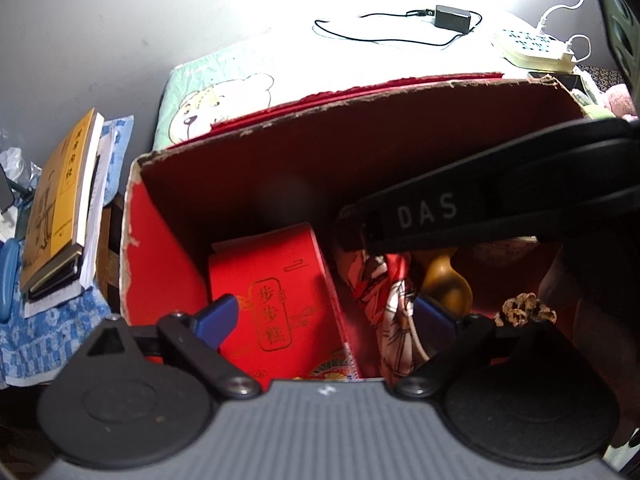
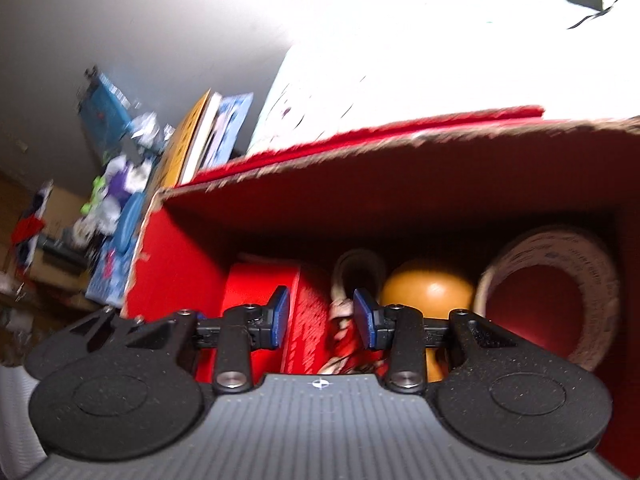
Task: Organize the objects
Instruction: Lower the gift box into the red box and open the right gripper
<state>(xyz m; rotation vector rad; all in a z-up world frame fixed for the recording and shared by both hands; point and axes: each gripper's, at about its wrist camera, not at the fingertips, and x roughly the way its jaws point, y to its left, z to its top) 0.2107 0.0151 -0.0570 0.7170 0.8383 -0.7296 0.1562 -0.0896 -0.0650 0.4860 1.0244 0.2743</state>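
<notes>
A red cardboard box [image 1: 168,248] with a torn rim stands open. Inside lie a small red gift box with gold characters [image 1: 276,304], a red-and-white patterned cloth [image 1: 384,292], a brown gourd [image 1: 444,280] and a dried pinecone-like piece [image 1: 524,308]. My left gripper [image 1: 324,316] is open and empty over the gift box. My right gripper [image 2: 320,316] is open and empty inside the box, its jaws either side of the cloth [image 2: 344,332]. The right view also shows the gift box [image 2: 260,292], the gourd [image 2: 428,288] and a tape roll [image 2: 560,288]. The right gripper's black body [image 1: 500,200] crosses the left view.
A stack of books [image 1: 60,200] lies on a blue patterned cloth [image 1: 44,336] left of the box. Behind it are a bear-print pillow [image 1: 216,96], a black charger with cable [image 1: 452,18] and a white power strip [image 1: 536,48]. Blurred clutter [image 2: 116,184] sits at the far left.
</notes>
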